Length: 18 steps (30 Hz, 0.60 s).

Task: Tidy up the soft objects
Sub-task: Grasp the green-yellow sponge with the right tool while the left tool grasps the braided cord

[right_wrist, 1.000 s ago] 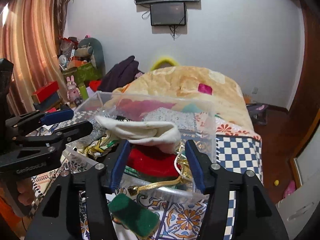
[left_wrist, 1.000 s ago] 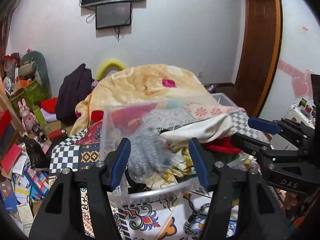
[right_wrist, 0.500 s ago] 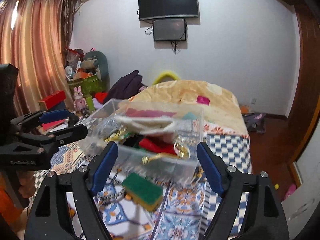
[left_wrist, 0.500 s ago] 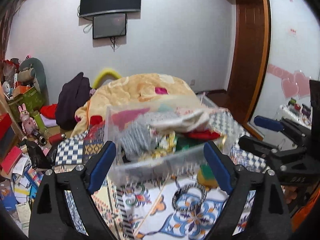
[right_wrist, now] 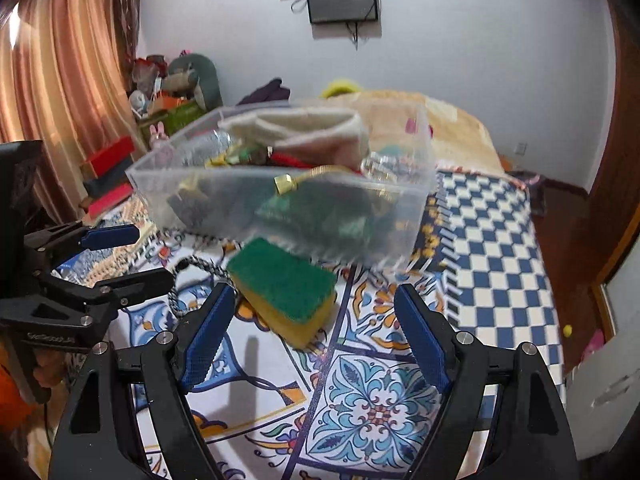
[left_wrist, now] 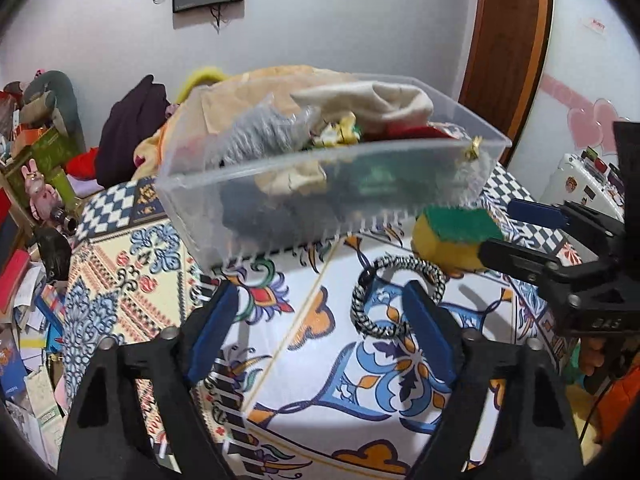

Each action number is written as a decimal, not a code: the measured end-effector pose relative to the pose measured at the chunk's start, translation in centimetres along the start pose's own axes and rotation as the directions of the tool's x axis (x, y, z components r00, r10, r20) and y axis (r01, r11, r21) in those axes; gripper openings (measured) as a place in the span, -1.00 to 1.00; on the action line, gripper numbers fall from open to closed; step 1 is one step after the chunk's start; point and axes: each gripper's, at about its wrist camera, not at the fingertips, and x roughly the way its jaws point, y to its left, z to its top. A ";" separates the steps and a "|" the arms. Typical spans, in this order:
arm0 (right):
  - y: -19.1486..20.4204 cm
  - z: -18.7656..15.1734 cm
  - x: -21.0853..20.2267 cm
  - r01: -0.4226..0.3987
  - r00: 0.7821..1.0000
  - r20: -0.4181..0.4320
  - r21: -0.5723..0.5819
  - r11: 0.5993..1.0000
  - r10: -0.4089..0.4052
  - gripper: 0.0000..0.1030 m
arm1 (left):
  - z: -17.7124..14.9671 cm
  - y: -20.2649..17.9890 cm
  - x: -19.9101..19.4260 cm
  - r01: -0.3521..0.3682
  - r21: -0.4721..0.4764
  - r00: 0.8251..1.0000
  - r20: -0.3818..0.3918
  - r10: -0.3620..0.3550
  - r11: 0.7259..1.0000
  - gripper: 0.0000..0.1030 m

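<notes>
A clear plastic bin full of soft items, with a cream cloth on top, stands on the patterned bed cover. A green and yellow sponge lies on the cover in front of it. A black and white braided loop lies beside the sponge. My left gripper is open and empty, short of the bin and over the loop. My right gripper is open and empty, just short of the sponge.
The patterned cover turns to blue and white checks on the right. A heaped orange blanket lies behind the bin. Toys, boxes and papers crowd the left side. A wooden door stands at the right.
Both grippers have opened wide and pulled back from the bin. They now look down at the sponge and the loop on the cover.
</notes>
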 end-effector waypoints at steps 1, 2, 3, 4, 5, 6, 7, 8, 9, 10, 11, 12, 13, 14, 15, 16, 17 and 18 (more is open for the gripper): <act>0.1 -0.1 0.0 -0.002 1.000 -0.004 0.003 1.000 0.002 0.54 | -0.2 -0.2 0.1 0.003 0.007 1.000 -0.005 -0.003 1.000 0.42; 0.0 -0.1 0.2 -0.009 1.000 -0.011 0.009 1.000 0.009 0.54 | -0.3 -0.4 0.3 0.007 0.017 1.000 -0.009 -0.007 1.000 0.28; -0.1 -0.1 0.3 -0.016 1.000 -0.017 0.015 1.000 0.016 0.54 | -0.6 -0.7 0.4 0.011 0.028 1.000 -0.011 -0.010 1.000 0.18; -0.1 -0.1 0.4 -0.021 1.000 -0.021 0.019 1.000 0.022 0.51 | -0.7 -0.9 0.6 0.016 0.038 1.000 -0.018 -0.015 0.999 -0.03; 0.0 -0.2 0.5 -0.026 0.999 -0.025 0.023 0.999 0.026 0.43 | -0.7 -1.1 0.8 0.019 0.044 1.000 -0.026 -0.017 0.999 -0.19; 0.0 -0.2 0.6 -0.032 0.999 -0.030 0.025 0.999 0.033 0.39 | -0.8 -1.2 1.0 0.020 0.044 0.999 -0.030 -0.019 0.999 -0.27; 0.0 -0.2 0.7 -0.040 0.999 -0.035 0.025 0.999 0.041 0.31 | -0.9 -1.2 1.1 0.026 0.043 0.999 -0.032 -0.025 0.999 -0.33; 0.1 -0.2 0.8 -0.043 0.998 -0.038 0.024 0.999 0.044 0.20 | -1.1 -1.4 1.1 0.032 0.043 0.999 -0.033 -0.031 0.999 -0.37; 0.1 -0.2 0.9 -0.048 0.998 -0.043 0.023 0.999 0.049 0.14 | -1.1 -1.4 1.2 0.030 0.046 0.999 -0.027 -0.029 0.999 -0.41; 0.2 -0.3 0.9 -0.053 0.997 -0.047 0.024 0.998 0.055 -0.01 | -1.2 -1.5 1.1 0.037 0.048 0.999 -0.027 -0.036 0.998 -0.52; 0.2 -0.3 1.0 -0.058 0.997 -0.051 0.025 0.998 0.059 -0.15 | -1.3 -1.6 1.1 0.043 0.051 0.999 -0.026 -0.042 0.998 -0.64; 0.3 -0.4 1.1 -0.058 0.997 -0.051 0.023 0.998 0.059 -0.20 | -1.2 -1.6 1.1 0.045 0.052 0.999 -0.027 -0.044 0.998 -0.69; 0.4 -0.4 1.0 -0.051 0.998 -0.046 0.019 0.999 0.052 -0.27 | -1.3 -1.7 1.0 0.047 0.054 0.999 -0.026 -0.045 0.997 -0.77; 0.4 -0.4 0.9 -0.057 0.997 -0.047 0.021 0.998 0.058 -0.30 | -1.4 -1.7 0.9 0.047 0.055 0.999 -0.025 -0.046 0.997 -0.81; 0.4 -0.5 0.8 -0.064 0.997 -0.044 0.024 0.998 0.065 -0.31 | -1.5 -1.6 0.8 0.047 0.052 0.999 -0.023 -0.046 0.998 -0.83; 0.4 -0.5 0.7 -0.064 0.997 -0.041 0.024 0.998 0.064 -0.33 | -1.6 -1.6 0.7 0.047 0.048 0.999 -0.023 -0.046 0.998 -0.84; 0.5 -0.5 0.4 -0.061 0.997 -0.034 0.020 0.998 0.062 -0.34 | -1.7 -1.4 0.5 0.047 0.044 0.999 -0.022 -0.046 0.998 -0.85; 0.5 -0.6 0.1 -0.058 0.998 -0.027 0.016 0.998 0.058 -0.34 | -1.6 -0.9 0.5 0.047 0.039 0.999 -0.021 -0.046 0.998 -0.86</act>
